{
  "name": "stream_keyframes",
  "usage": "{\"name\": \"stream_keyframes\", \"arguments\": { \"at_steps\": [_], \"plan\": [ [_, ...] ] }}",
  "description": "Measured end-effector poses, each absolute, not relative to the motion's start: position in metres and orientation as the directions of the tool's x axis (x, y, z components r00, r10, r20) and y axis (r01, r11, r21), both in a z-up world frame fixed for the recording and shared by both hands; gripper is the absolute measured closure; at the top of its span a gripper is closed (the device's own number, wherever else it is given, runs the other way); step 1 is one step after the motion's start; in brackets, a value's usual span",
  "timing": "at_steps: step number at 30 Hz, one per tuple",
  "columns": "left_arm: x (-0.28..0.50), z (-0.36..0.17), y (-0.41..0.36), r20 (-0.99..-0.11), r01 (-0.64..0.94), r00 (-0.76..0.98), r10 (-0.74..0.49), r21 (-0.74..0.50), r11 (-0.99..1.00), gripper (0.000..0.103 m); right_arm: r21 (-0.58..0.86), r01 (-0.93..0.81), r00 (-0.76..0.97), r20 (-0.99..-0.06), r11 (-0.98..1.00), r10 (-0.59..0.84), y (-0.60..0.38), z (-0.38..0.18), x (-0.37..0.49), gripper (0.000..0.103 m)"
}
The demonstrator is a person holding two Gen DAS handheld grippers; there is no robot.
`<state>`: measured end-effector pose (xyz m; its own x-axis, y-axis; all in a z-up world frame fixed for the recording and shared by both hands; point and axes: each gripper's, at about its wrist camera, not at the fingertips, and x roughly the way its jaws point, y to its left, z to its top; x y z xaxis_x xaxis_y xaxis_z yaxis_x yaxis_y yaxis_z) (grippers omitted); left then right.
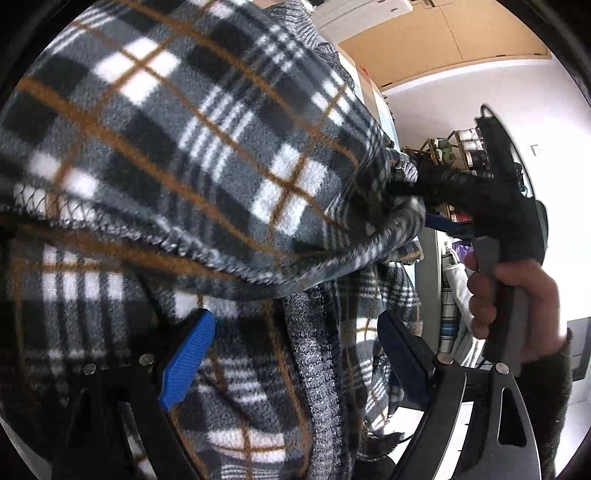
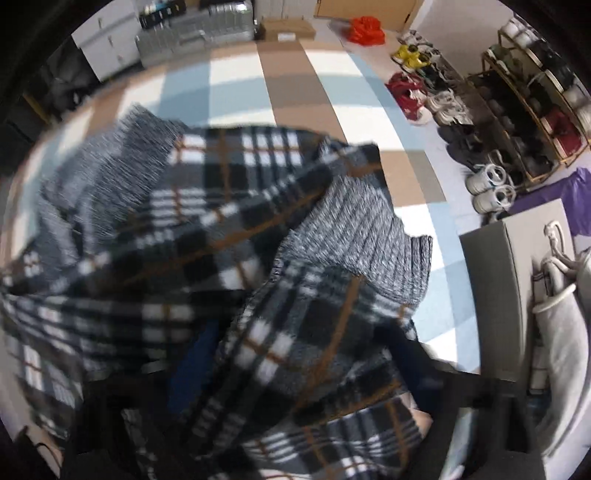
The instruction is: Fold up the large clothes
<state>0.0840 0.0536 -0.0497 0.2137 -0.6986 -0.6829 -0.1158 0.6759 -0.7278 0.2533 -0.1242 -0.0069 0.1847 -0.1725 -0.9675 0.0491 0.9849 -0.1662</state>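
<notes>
A big surface with a checked cover of tan, white and pale blue squares fills the far part of the right wrist view; it looks like a bed. To its right, on the pale floor, shoes sit in a loose row beside one gold shoe rack. One white drawer unit stands at the far left, and one red bundle lies at the far end. One plaid garment, black, white and grey with thin tan lines and a grey knit lining, hangs bunched up over the cover. The left tool has its two blue pads wide apart, not squeezing, with cloth hanging between them. The right tool reaches into a fold of the garment from the right, with a person's hand on its handle. Cloth hides its tips in both views, so I cannot tell whether it is pinching the garment.
</notes>
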Motion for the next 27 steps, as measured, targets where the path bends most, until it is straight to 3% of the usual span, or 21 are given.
{"name": "stream_keyframes", "arguments": {
  "at_steps": [1, 3, 5, 9, 15, 20, 21, 23, 24, 25, 27],
  "plan": [
    [0.083, -0.050, 0.059, -0.680, -0.119, 0.212, -0.702, -0.731, 0.672, 0.017, -0.156, 0.062, 0.177, -0.970, 0.986, -0.165, -0.131, -0.009, 0.250, 0.051],
    [0.084, -0.048, 0.060, -0.673, -0.135, 0.217, -0.707, -0.739, 0.661, 0.017, -0.101, 0.079, 0.205, -0.972, 0.992, -0.116, -0.141, -0.006, 0.240, 0.065],
    [0.086, -0.047, 0.060, -0.668, -0.149, 0.225, -0.710, -0.743, 0.652, 0.017, -0.049, 0.064, 0.258, -0.964, 0.997, -0.064, -0.148, 0.003, 0.229, 0.067],
    [0.079, -0.049, 0.068, -0.658, -0.168, 0.245, -0.712, -0.752, 0.637, 0.017, 0.068, 0.011, 0.381, -0.923, 0.998, 0.058, -0.171, 0.019, 0.187, 0.081],
    [0.066, -0.042, 0.084, -0.656, -0.158, 0.287, -0.698, -0.751, 0.641, 0.017, 0.473, -0.022, 0.551, -0.730, 0.881, 0.406, -0.225, 0.025, 0.122, 0.081],
    [0.067, -0.047, 0.100, -0.648, -0.168, 0.305, -0.698, -0.758, 0.630, 0.017, 0.618, 0.069, 0.460, -0.717, 0.784, 0.525, -0.258, -0.021, 0.099, 0.079],
    [0.067, -0.048, 0.098, -0.649, -0.169, 0.307, -0.696, -0.757, 0.631, 0.017, 0.616, 0.083, 0.443, -0.727, 0.784, 0.524, -0.261, -0.027, 0.097, 0.074],
    [0.067, -0.048, 0.097, -0.650, -0.173, 0.310, -0.694, -0.756, 0.631, 0.017, 0.637, 0.093, 0.429, -0.719, 0.765, 0.546, -0.273, -0.035, 0.093, 0.053],
    [0.067, -0.049, 0.096, -0.651, -0.173, 0.306, -0.695, -0.755, 0.632, 0.017, 0.661, 0.096, 0.435, -0.700, 0.745, 0.565, -0.278, -0.037, 0.091, 0.028],
    [0.066, -0.048, 0.097, -0.651, -0.174, 0.306, -0.694, -0.756, 0.631, 0.017, 0.682, 0.105, 0.448, -0.682, 0.724, 0.578, -0.284, -0.036, 0.089, 0.013],
    [0.068, -0.047, 0.092, -0.654, -0.177, 0.307, -0.692, -0.754, 0.633, 0.017, 0.737, 0.120, 0.492, -0.627, 0.666, 0.605, -0.295, -0.034, 0.088, 0.010]
  ]
}}
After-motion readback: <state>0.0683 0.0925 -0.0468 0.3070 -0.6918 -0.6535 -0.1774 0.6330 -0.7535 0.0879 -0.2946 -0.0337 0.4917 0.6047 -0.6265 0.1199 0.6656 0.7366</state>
